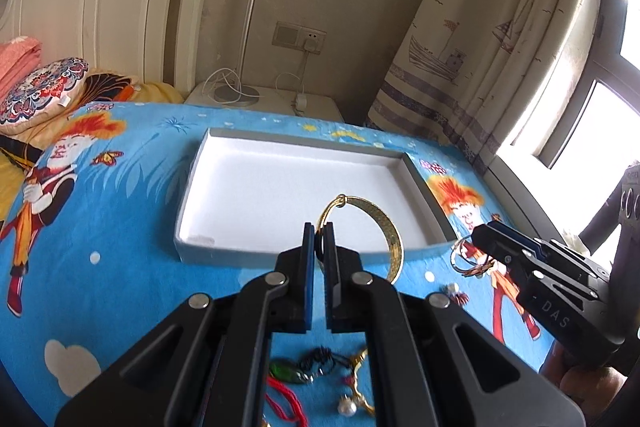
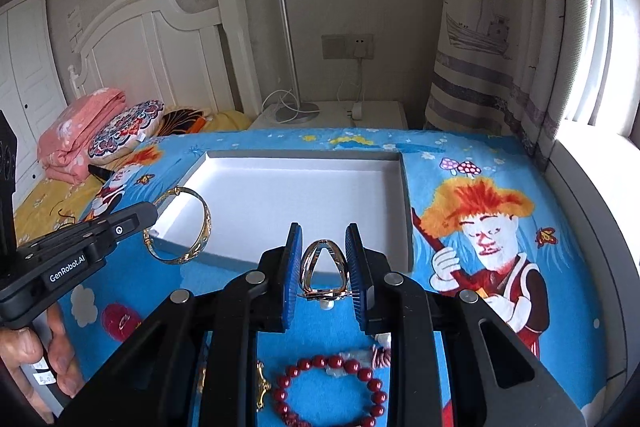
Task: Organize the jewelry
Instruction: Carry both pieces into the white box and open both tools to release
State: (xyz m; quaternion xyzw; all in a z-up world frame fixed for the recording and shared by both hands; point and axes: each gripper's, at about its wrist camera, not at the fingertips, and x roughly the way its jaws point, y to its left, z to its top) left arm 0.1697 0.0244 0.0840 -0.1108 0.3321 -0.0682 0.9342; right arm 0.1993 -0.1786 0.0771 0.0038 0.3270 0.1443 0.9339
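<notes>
My left gripper [image 1: 319, 239] is shut on a gold bangle [image 1: 384, 223], held in the air over the near edge of the white-lined tray [image 1: 224, 167]. In the right wrist view the same gold bangle [image 2: 202, 227] hangs from the left gripper [image 2: 154, 207] above the tray's [image 2: 406, 211] left near corner. My right gripper [image 2: 324, 259] is shut on a rose-gold and silver ring [image 2: 310, 267], just short of the tray's near wall. From the left wrist view the right gripper [image 1: 474, 241] holds that ring [image 1: 460, 259] to the right of the tray.
On the blue cartoon cloth lie loose pieces: a red bead bracelet [image 2: 332, 391], a gold clasp piece [image 2: 262, 387], a green pendant [image 1: 286, 373], a pearl earring [image 1: 347, 407], a red cord [image 1: 284, 403]. A nightstand [image 1: 276, 103] with a lamp stands behind. A hand [image 2: 36, 359] grips the left handle.
</notes>
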